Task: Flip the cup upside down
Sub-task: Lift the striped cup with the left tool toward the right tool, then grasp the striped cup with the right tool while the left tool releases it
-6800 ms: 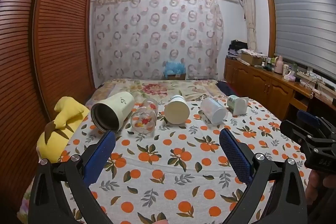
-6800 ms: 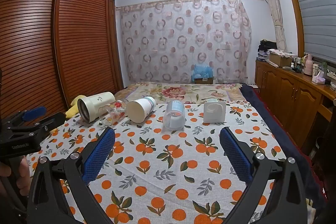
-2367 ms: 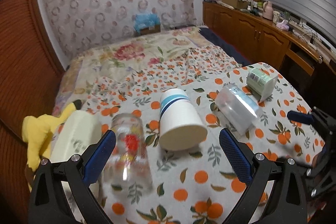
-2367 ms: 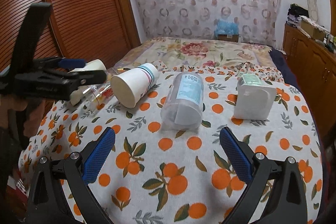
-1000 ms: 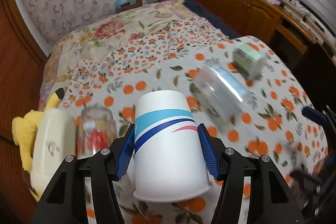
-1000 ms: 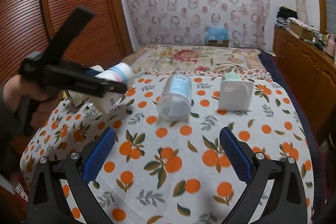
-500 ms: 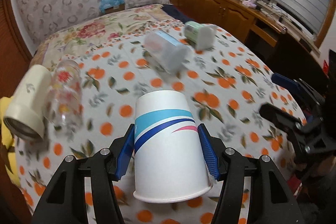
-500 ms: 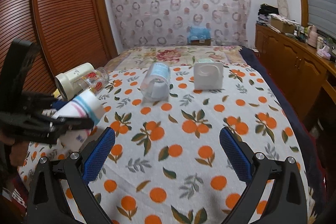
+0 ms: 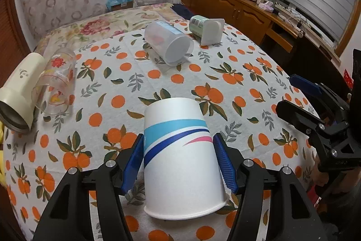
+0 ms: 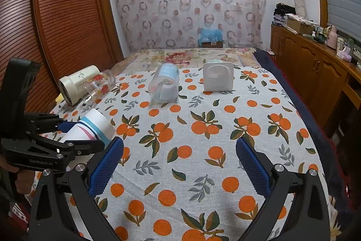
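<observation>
The left gripper [image 9: 179, 159] is closed, both blue pads pressing inward. The right gripper [image 10: 179, 167] has its jaws wide apart, probably holding nothing.

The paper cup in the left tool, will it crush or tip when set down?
The paper cup looks thin-walled, so the left tool could probably dent it. Its wide rim faces down, so it likely stands steady on the tablecloth.

Even indoor light, sharp, fisheye-warped edges

Your white paper cup [image 9: 180, 159], banded in teal, navy and pink, sits clamped in your left claw [image 9: 179, 160], base tilted away, open rim nearest you, above the orange-print table [image 9: 225, 73].
</observation>
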Demonstrator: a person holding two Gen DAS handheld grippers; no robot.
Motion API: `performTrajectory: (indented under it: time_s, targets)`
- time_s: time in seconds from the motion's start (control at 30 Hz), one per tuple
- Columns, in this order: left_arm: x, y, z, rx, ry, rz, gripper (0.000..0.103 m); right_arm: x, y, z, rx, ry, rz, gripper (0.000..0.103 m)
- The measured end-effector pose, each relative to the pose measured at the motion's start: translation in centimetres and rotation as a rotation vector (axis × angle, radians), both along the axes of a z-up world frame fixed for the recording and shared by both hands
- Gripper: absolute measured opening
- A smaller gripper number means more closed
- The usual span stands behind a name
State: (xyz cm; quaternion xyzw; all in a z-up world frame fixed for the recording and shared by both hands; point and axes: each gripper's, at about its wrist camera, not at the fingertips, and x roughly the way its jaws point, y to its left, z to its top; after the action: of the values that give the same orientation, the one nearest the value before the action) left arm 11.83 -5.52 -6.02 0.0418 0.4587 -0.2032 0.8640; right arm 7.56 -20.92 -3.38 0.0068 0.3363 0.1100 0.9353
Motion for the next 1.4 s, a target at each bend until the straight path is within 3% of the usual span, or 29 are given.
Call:
performTrajectory:
  time_s: [0.37,0.53,0.63,0.9,1.03,1.4]
  targets:
    - [-4.0,4.6,2.7,-0.084,-0.171,0.139,0.086,0.4,2.6,2.1,-0.037,-0.021,0.044,0.1]
    - [-6.0,8.3,3.0,-0.151,-0.246,0.242,0.093,0.7,5.1,2.8,-0.055,-0.024,0.085,0.097]
    - [-6.7,10.0,2.8,-0.144,-0.279,0.294,0.093,1.0,6.6,2.9,-0.046,-0.01,0.112,0.094]
    - [-8.6,12.7,2.0,-0.098,-0.322,0.348,0.095,2.7,10.7,1.3,0.001,0.106,0.162,0.084]
    - [-9.1,13.4,1.3,-0.111,-0.313,0.351,0.095,4.4,12.1,0.0,0.041,0.2,0.152,0.074]
    - [-10.2,14.0,0.9,-0.123,-0.31,0.352,0.095,7.1,12.9,-2.7,0.119,0.387,0.075,0.072]
